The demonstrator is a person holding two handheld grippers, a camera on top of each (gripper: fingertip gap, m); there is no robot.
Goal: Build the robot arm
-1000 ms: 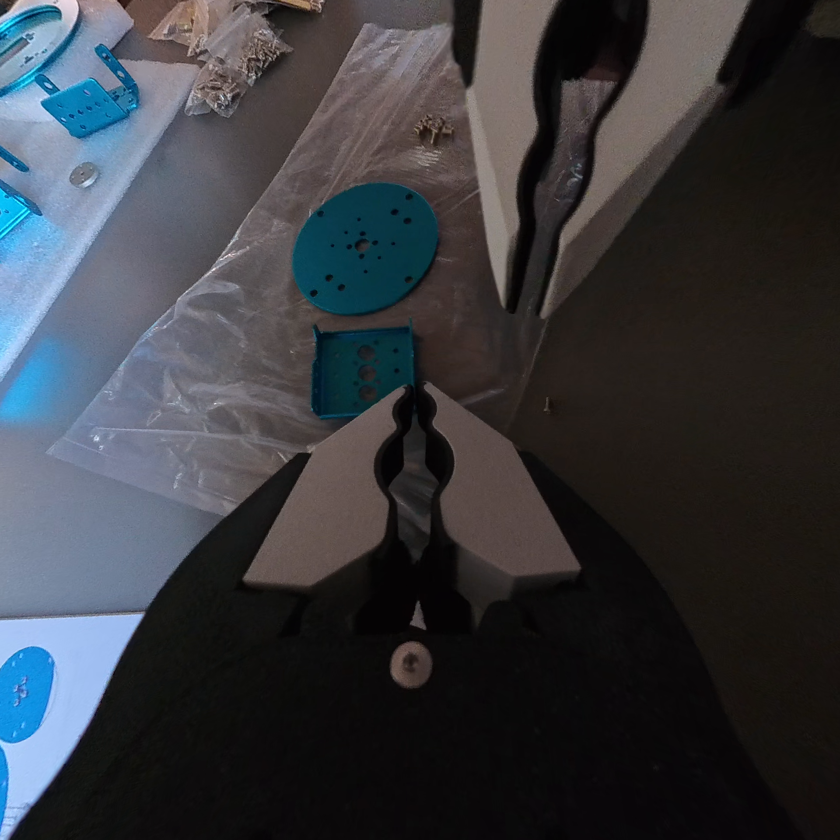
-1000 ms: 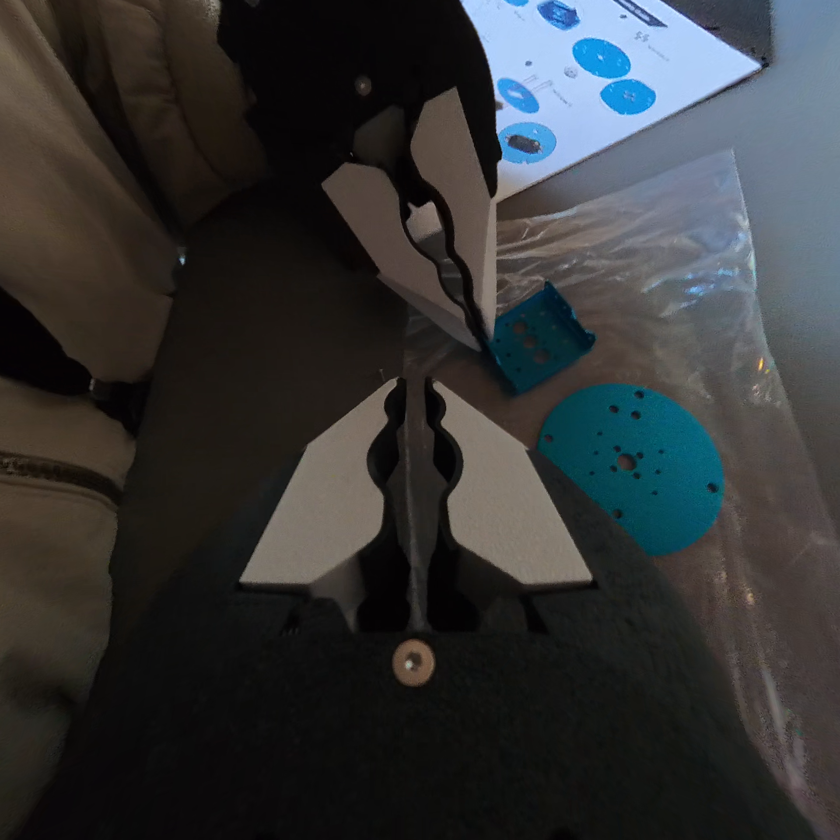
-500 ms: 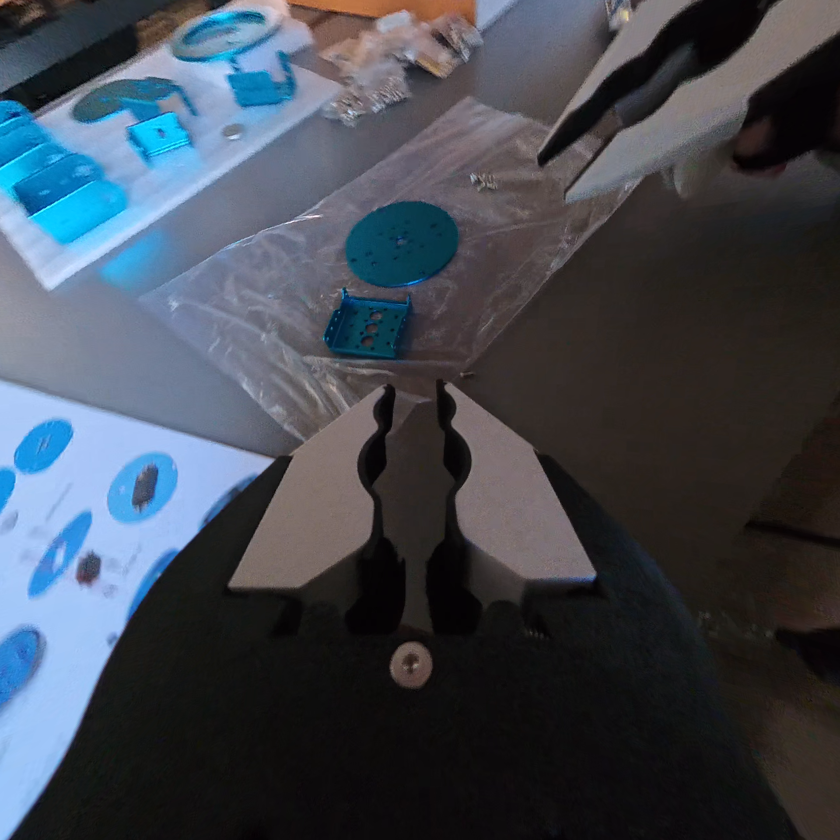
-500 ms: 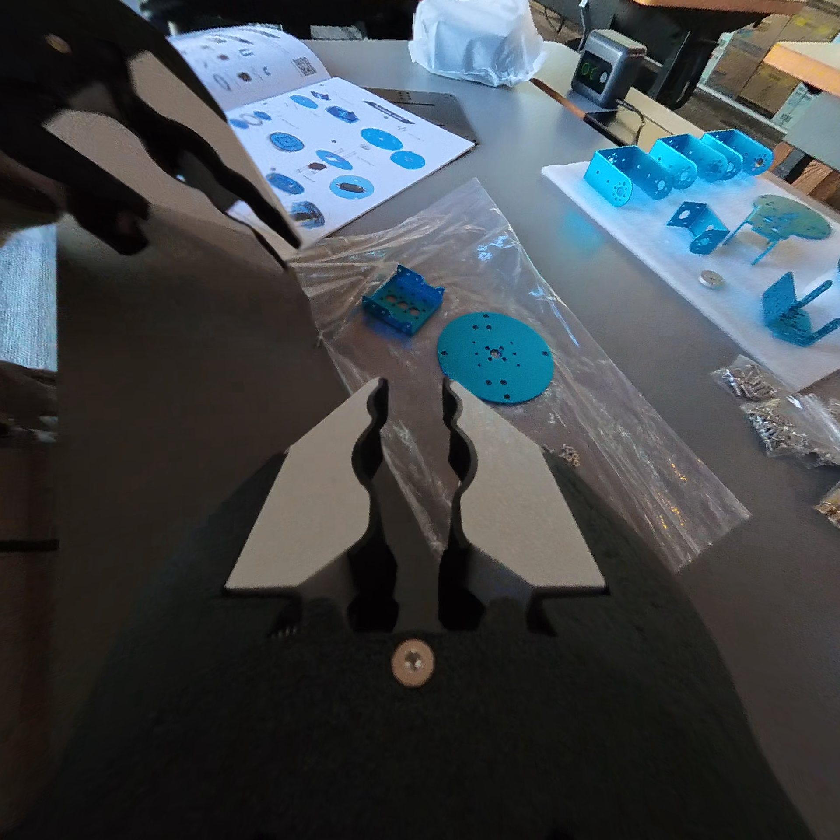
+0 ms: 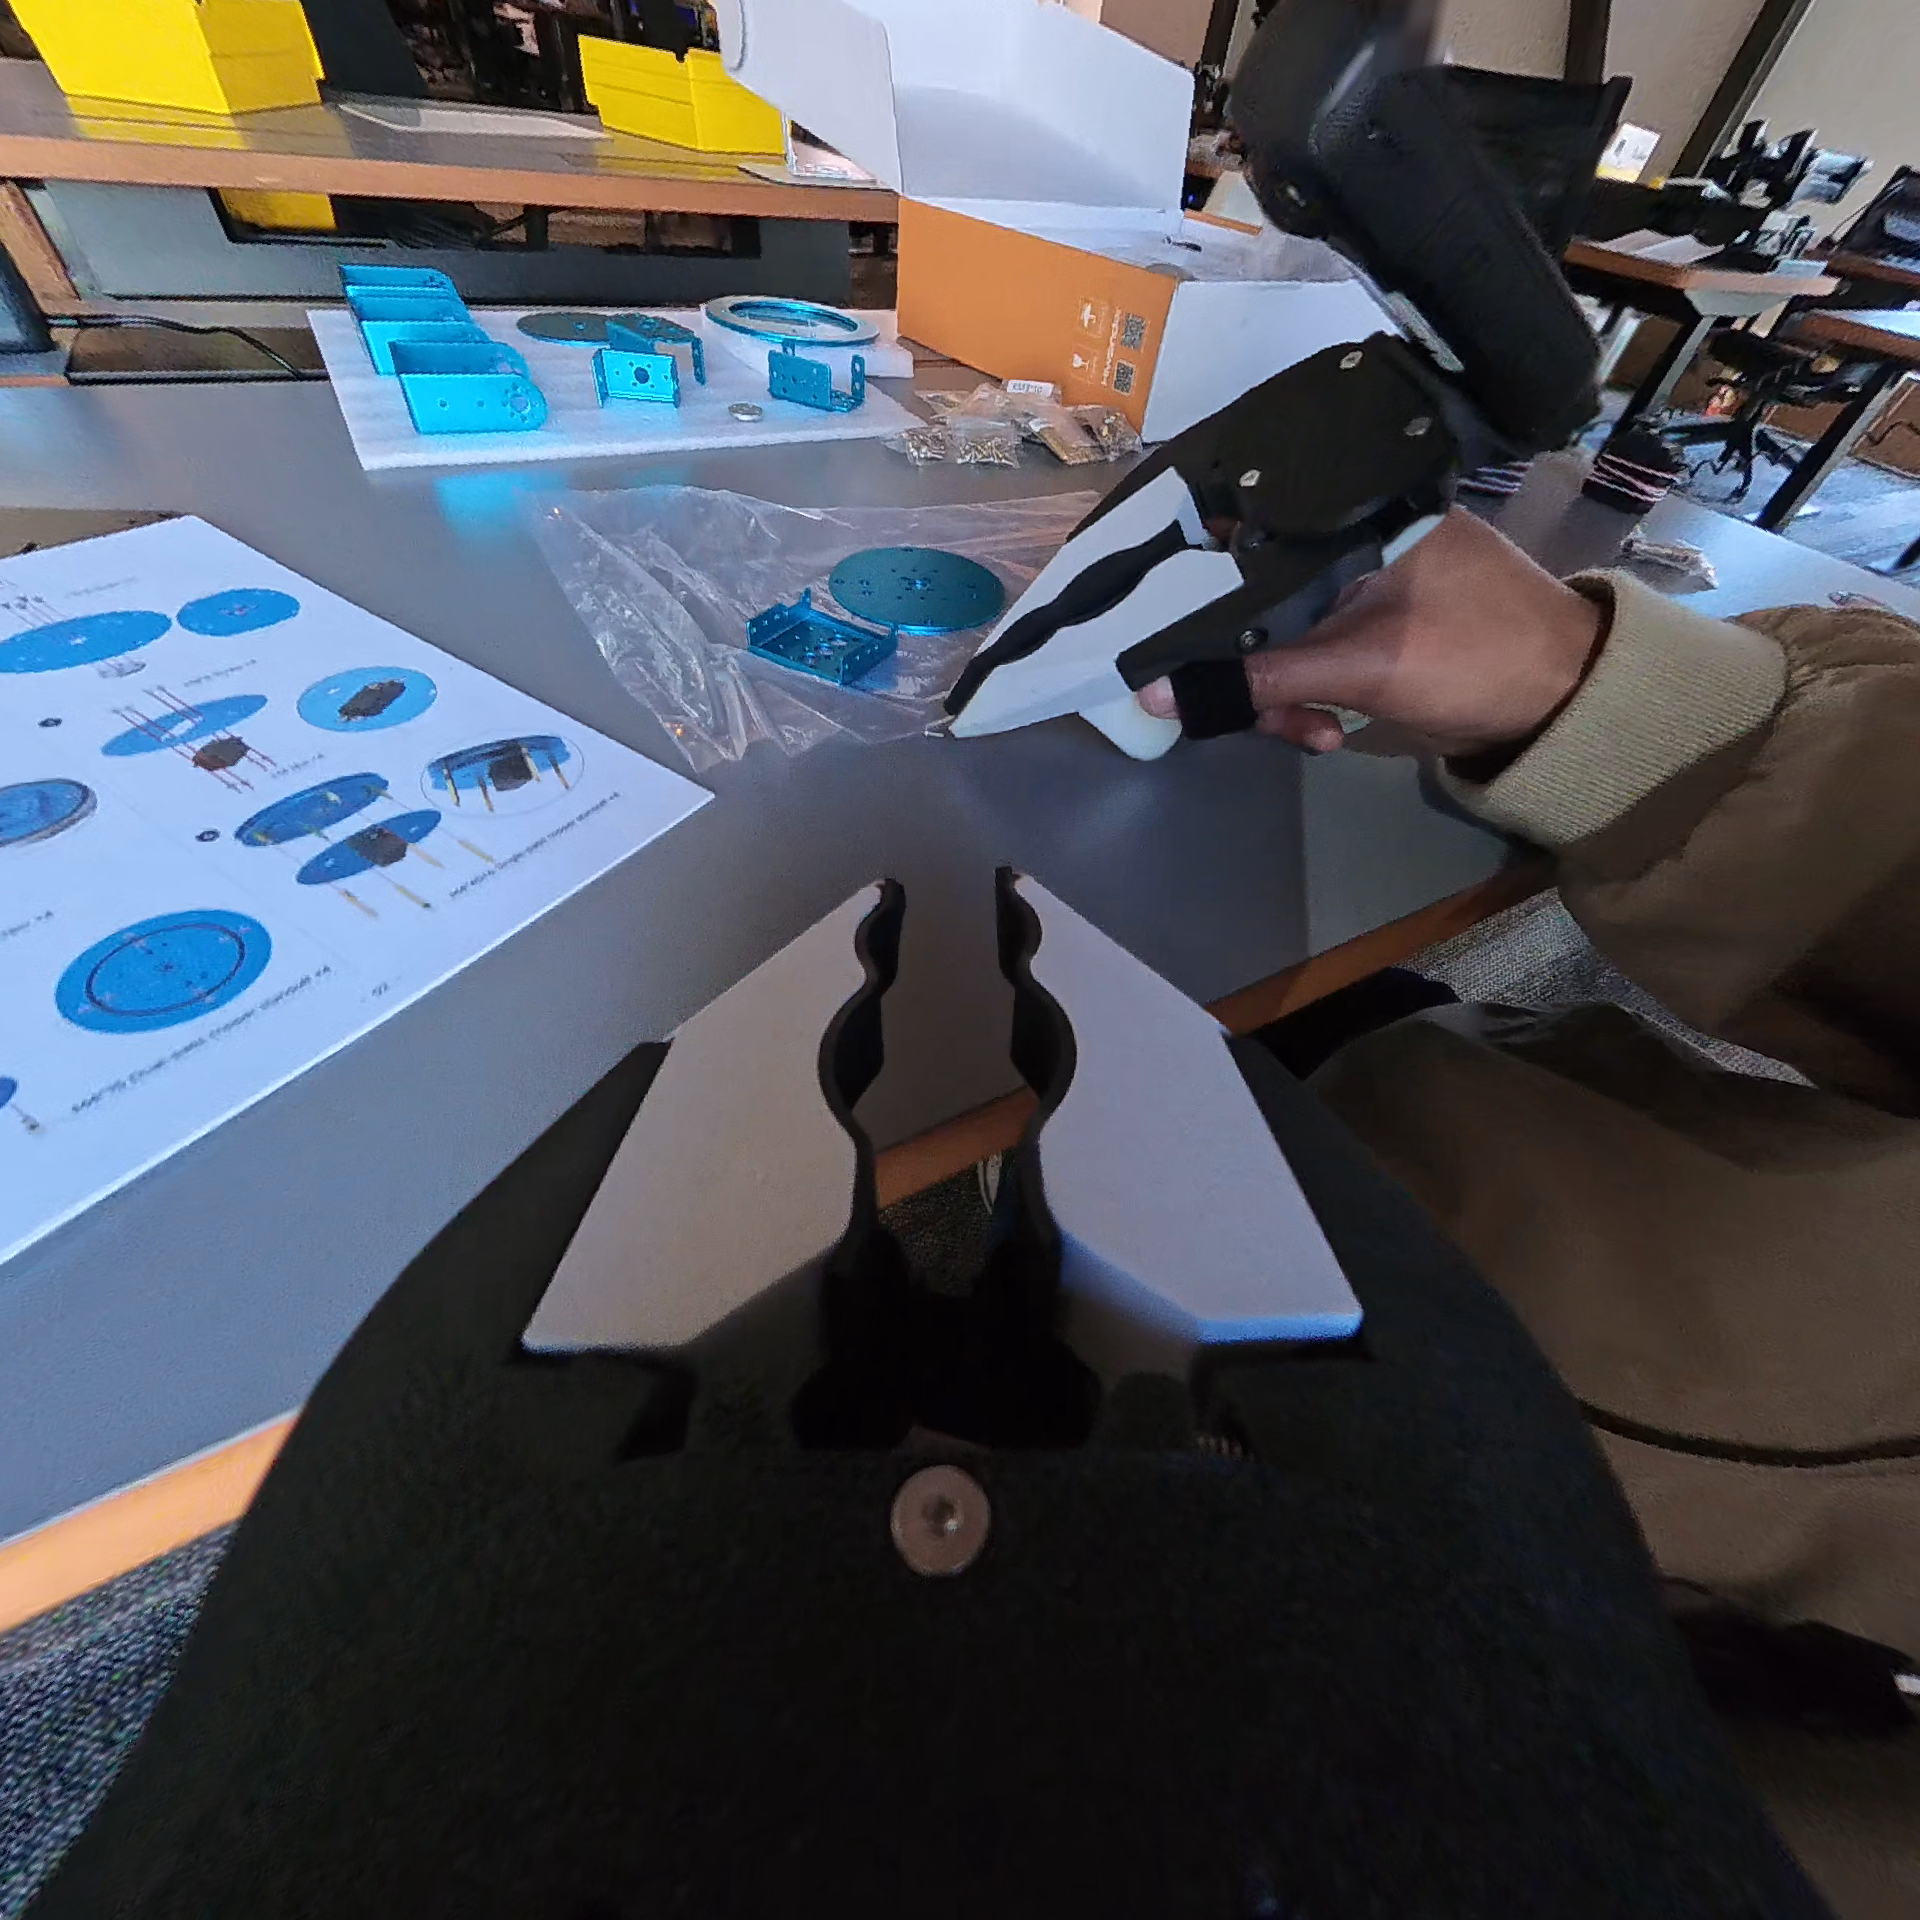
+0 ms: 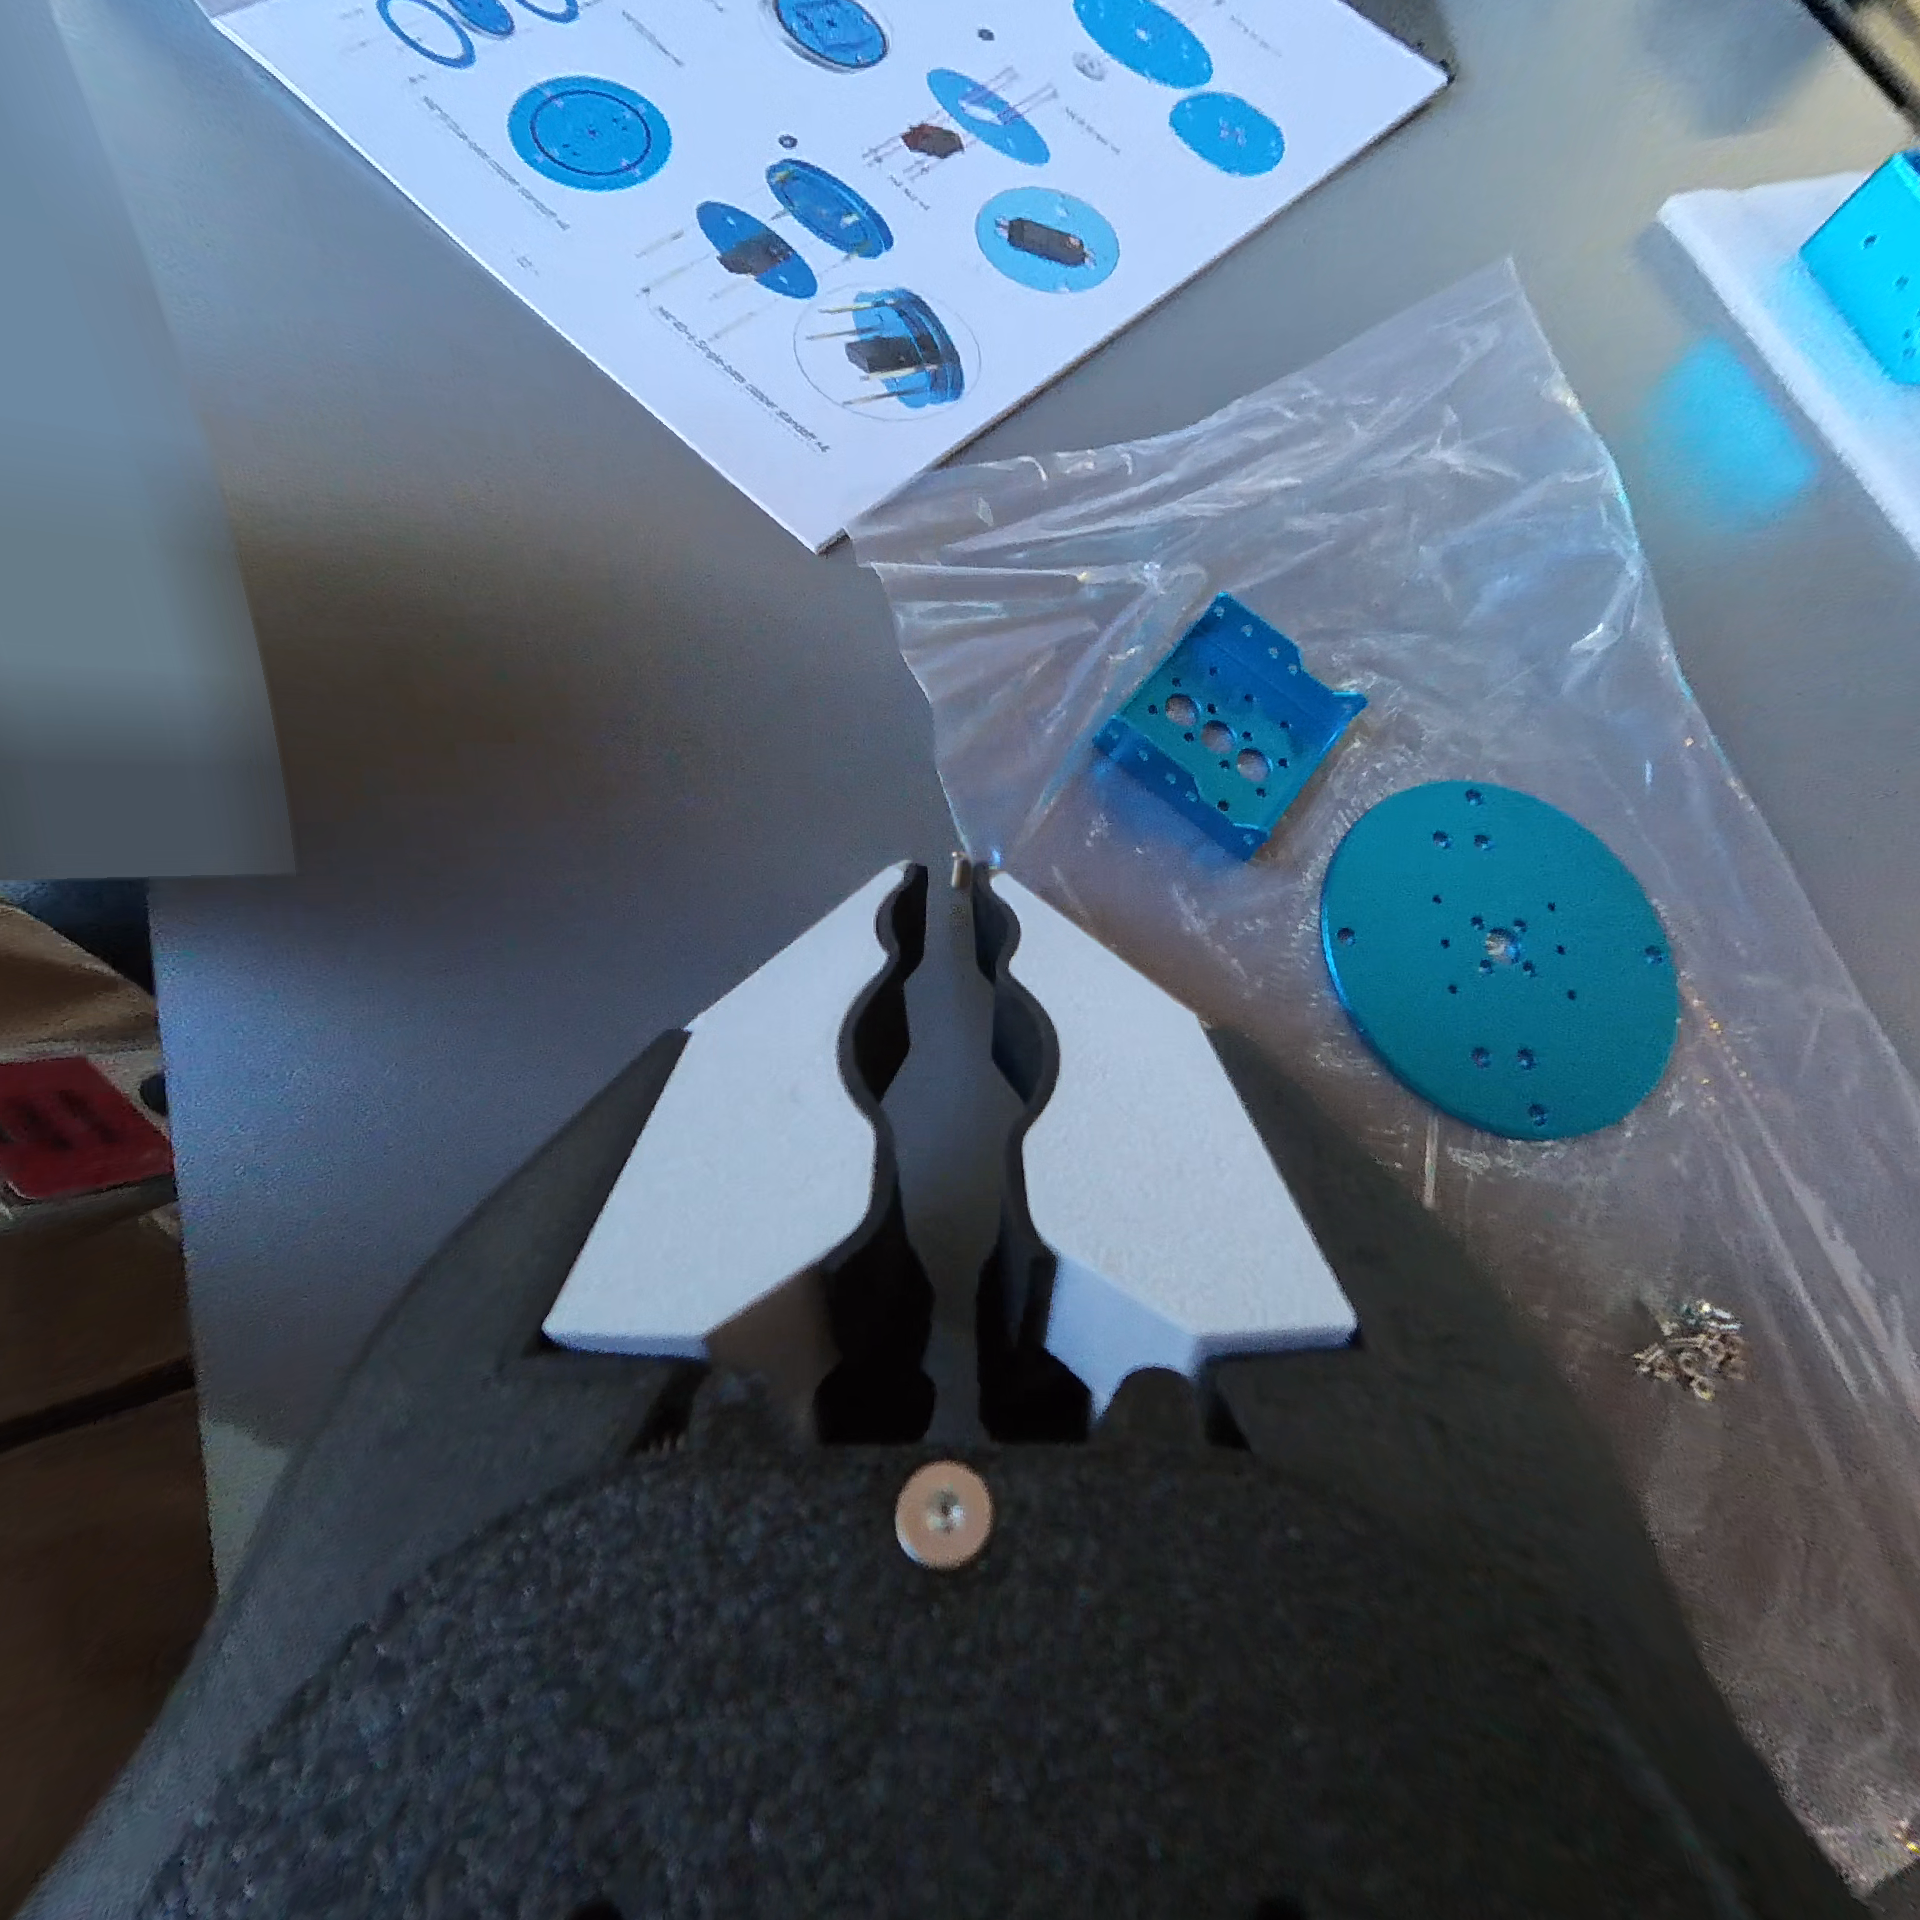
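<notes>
My left gripper (image 5: 945, 883) is open and empty, held over the grey table's front edge (image 5: 1351, 951). My right gripper (image 6: 958, 878) is open with a narrow gap, tips down at the table. A small metal screw (image 6: 958, 869) lies right between its tips, beside the edge of a clear plastic bag (image 6: 1455, 540). The left wrist view shows this gripper (image 5: 951, 722) held by a hand (image 5: 1403, 655), with the screw (image 5: 935, 730) at its tip. On the bag lie a blue square bracket (image 6: 1231, 722) and a blue round disc (image 6: 1496, 961).
A printed instruction sheet (image 5: 260, 831) lies at the left. A white foam sheet (image 5: 623, 436) with several blue metal parts, small screw bags (image 5: 997, 436) and an orange and white box (image 5: 1039, 301) stand farther back. A small heap of screws (image 6: 1688, 1351) lies on the bag. The tips of one gripper are about 15 cm away from the tips of the other. My left tips are about 20 cm from the blue square bracket (image 6: 1231, 722), my right tips only 7 cm. My left wrist view (image 5: 812, 643) looks at it from another angle.
My left gripper pulled back from the blue bracket to the table's front edge and opened. My right gripper opened, swung down to the screw at the bag's edge and narrowed again.
</notes>
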